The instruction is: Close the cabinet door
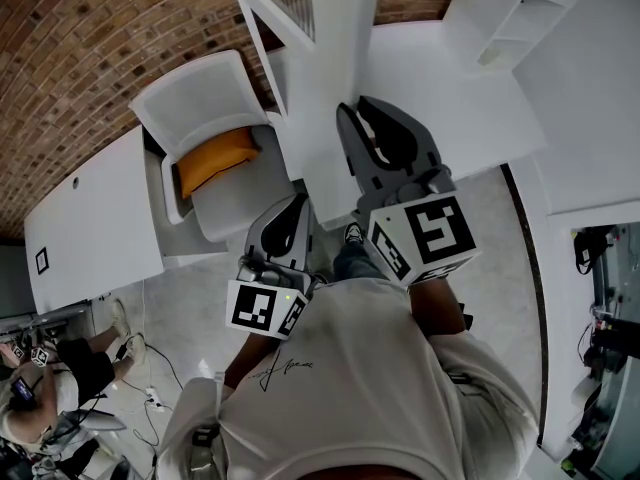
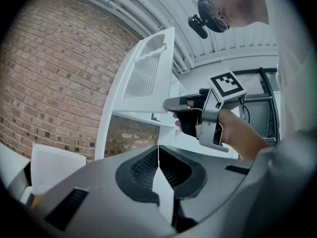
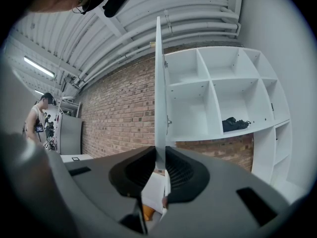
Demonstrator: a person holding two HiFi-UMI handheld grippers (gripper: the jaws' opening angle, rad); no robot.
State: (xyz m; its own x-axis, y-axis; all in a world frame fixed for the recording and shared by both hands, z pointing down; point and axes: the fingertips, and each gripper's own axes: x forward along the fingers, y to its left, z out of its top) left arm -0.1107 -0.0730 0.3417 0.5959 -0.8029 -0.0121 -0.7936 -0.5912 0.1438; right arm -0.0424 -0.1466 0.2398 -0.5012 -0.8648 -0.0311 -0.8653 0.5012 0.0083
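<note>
The white cabinet door (image 1: 322, 98) stands open, swung out from the white shelf cabinet (image 3: 223, 98). It has a slatted panel (image 2: 143, 76). In the right gripper view the door (image 3: 159, 83) shows edge-on, running straight up from between the jaws. My right gripper (image 1: 358, 110) is shut on the door's lower edge. The left gripper view shows the right gripper (image 2: 171, 105) clamped there. My left gripper (image 1: 298, 203) hangs lower and to the left, near the door's foot. Its jaws (image 2: 158, 155) are shut with nothing in them.
A white chair (image 1: 200, 98) with an orange cushion (image 1: 215, 158) stands left of the door, next to a white table (image 1: 90, 228). A brick wall (image 1: 90, 38) lies behind. A dark bundle (image 3: 235, 124) sits on a shelf. A person (image 1: 50, 378) sits at the lower left.
</note>
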